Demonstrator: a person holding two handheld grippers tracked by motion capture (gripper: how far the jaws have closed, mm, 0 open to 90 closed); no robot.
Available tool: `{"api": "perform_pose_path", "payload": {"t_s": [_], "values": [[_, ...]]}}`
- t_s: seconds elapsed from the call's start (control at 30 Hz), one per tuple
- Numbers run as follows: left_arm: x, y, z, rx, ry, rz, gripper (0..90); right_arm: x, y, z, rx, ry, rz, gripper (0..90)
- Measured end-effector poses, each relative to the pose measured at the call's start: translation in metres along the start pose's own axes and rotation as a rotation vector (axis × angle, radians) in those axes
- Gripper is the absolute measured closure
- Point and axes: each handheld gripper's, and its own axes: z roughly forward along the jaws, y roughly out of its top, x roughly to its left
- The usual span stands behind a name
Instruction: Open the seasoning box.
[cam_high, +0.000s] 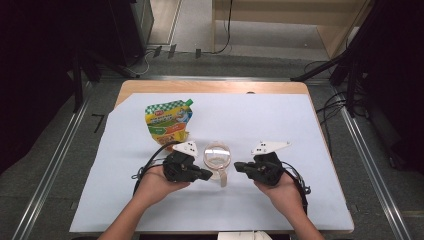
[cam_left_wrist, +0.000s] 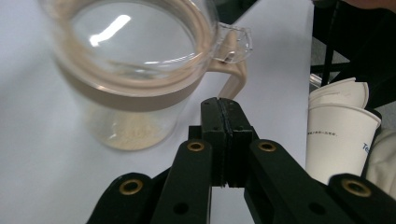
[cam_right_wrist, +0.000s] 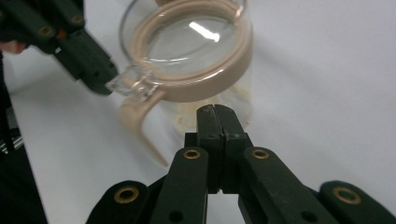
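Observation:
A clear glass jar (cam_high: 217, 156) with a beige lid ring and beige handle stands mid-table; a little pale powder lies at its bottom. My left gripper (cam_high: 206, 175) sits just left of its handle, jaws shut and empty. From the right, my right gripper (cam_high: 238, 166) points at the jar, also shut with nothing held. In the left gripper view the jar (cam_left_wrist: 128, 65) stands just past the closed fingertips (cam_left_wrist: 222, 106), handle to the right. The right gripper view has the jar (cam_right_wrist: 187, 56) close beyond the shut tips (cam_right_wrist: 214, 113), and the left gripper (cam_right_wrist: 95, 77) is near the lid's clear latch.
A green and yellow refill pouch (cam_high: 168, 122) lies flat behind the left gripper on the white table cover (cam_high: 280, 125). A white paper cup (cam_left_wrist: 338, 135) stands at the table's near edge. Dark stands and cables flank the table.

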Motion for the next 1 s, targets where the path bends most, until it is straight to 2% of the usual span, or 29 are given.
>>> {"api": "perform_pose_path", "payload": {"t_s": [0.07, 0.13, 0.2, 0.23, 0.43, 0.63, 0.77, 1.0], "values": [[0.004, -0.002, -0.007, -0.009, 0.008, -0.015, 87.7, 0.006, -0.001, -0.003, -0.009, 0.009, -0.008, 90.0], [0.008, -0.003, -0.011, -0.01, 0.014, -0.026, 81.7, 0.014, -0.002, -0.004, -0.01, 0.02, -0.013, 90.0], [0.01, -0.004, -0.012, -0.007, 0.013, -0.027, 75.4, 0.018, -0.003, -0.005, -0.008, 0.024, -0.015, 90.0], [0.014, -0.007, -0.014, -0.003, 0.026, -0.012, 72.2, 0.025, -0.006, -0.005, -0.009, 0.032, -0.021, 90.0], [0.025, -0.009, -0.016, -0.027, 0.008, -0.037, 57.7, 0.042, -0.01, 0.0, 0.005, 0.037, -0.051, 90.0], [0.031, -0.009, -0.015, -0.041, 0.015, -0.042, 50.2, 0.047, -0.012, 0.009, 0.018, 0.039, -0.059, 90.0], [0.034, -0.009, -0.015, -0.066, 0.028, -0.035, 43.7, 0.051, -0.012, 0.015, 0.023, 0.034, -0.056, 90.0], [0.033, -0.01, -0.017, -0.075, 0.03, -0.036, 41.1, 0.055, -0.011, 0.025, 0.04, 0.038, -0.066, 90.0]]}}
